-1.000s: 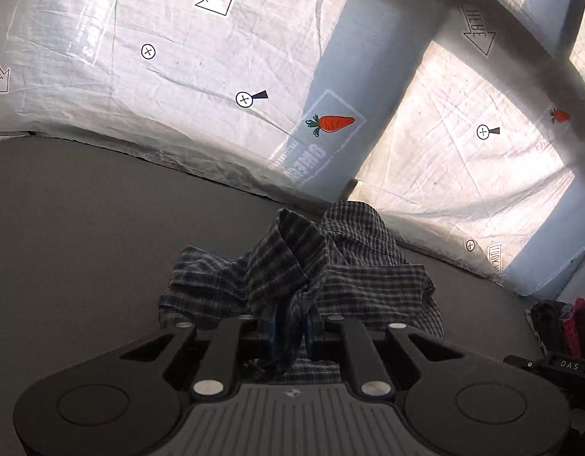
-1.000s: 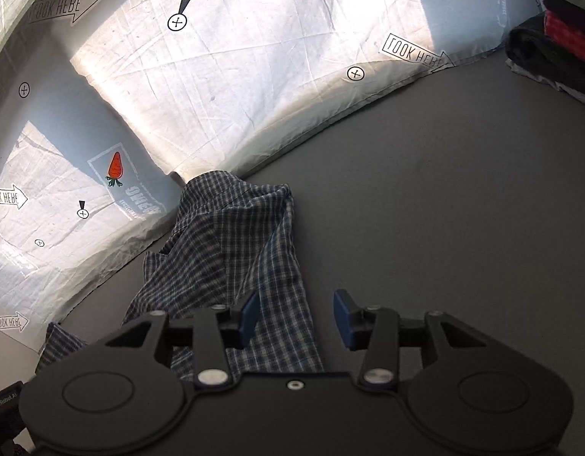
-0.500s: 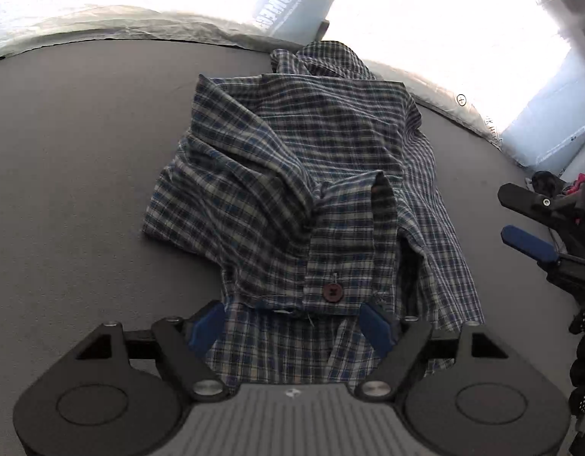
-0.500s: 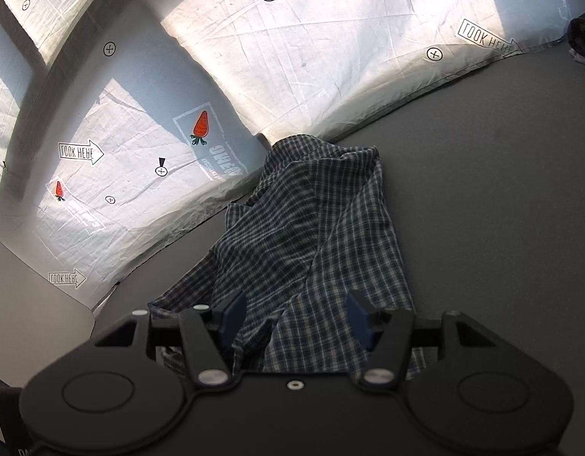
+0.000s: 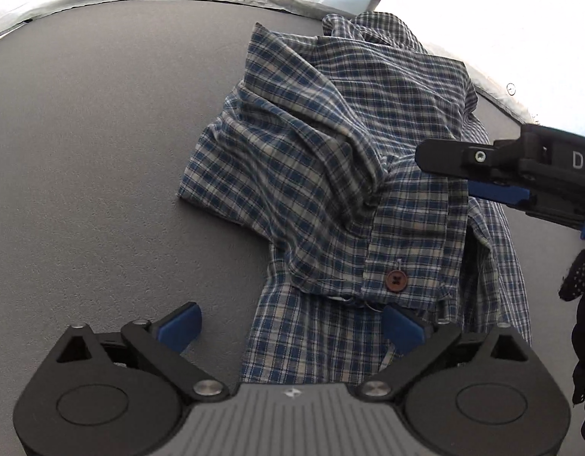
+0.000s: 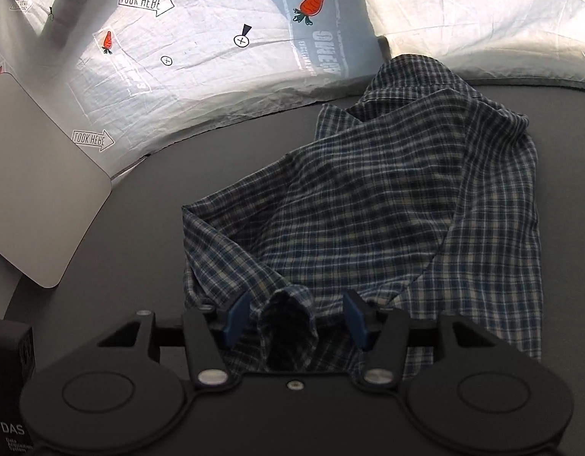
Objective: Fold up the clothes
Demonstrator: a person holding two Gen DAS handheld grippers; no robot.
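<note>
Left gripper (image 5: pixel 290 328), clamped on the plaid shirt (image 5: pixel 341 174) a second ago, now has its fingers apart, as does the right gripper (image 6: pixel 296 321): the sleeve cuff (image 5: pixel 410 250) is released onto the shirt heaped on the dark surface (image 5: pixel 102 152). A printed backdrop (image 6: pixel 216 57) borders it; nothing obstructs.

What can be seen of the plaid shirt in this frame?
The plaid shirt is a thin woven cotton-like fabric in blue, dark and cream checks. It lies crumpled and partly folded on the dark grey table, its far end against the white printed sheet. A cuff with a brown button lies on top, facing the open left gripper. A fold stands between the open fingers of the right gripper; neither is clamped on it.
</note>
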